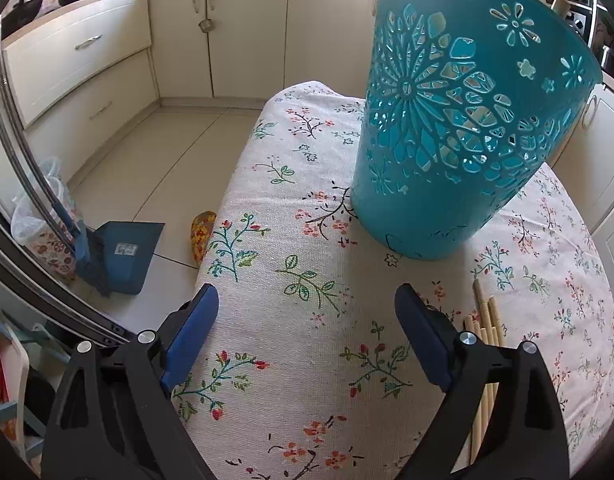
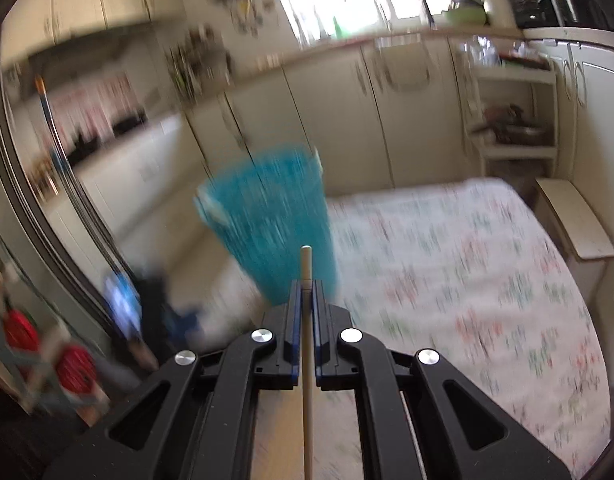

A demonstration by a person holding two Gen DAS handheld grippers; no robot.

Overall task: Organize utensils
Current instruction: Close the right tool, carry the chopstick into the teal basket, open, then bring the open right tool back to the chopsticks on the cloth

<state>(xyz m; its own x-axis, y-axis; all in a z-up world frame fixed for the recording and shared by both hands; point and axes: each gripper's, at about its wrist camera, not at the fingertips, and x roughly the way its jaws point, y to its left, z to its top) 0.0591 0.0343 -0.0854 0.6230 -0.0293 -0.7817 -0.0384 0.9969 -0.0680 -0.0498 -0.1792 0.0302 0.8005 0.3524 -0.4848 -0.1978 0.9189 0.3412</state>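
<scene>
Your right gripper (image 2: pixel 305 280) pinches one thin, stiff, light wooden chopstick (image 2: pixel 305 264) along its length, aimed at the teal basket (image 2: pixel 275 220); it may swivel, so grip mid-shaft. Your left gripper (image 1: pixel 307 300) gapes empty beside the remaining chopsticks (image 1: pixel 487 320) on the tablecloth (image 1: pixel 287 320).

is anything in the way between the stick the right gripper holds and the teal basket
Nothing visible. The right gripper is shut on a wooden stick that points at the teal basket ahead, with only open air between them, though the view is motion-blurred.
</scene>
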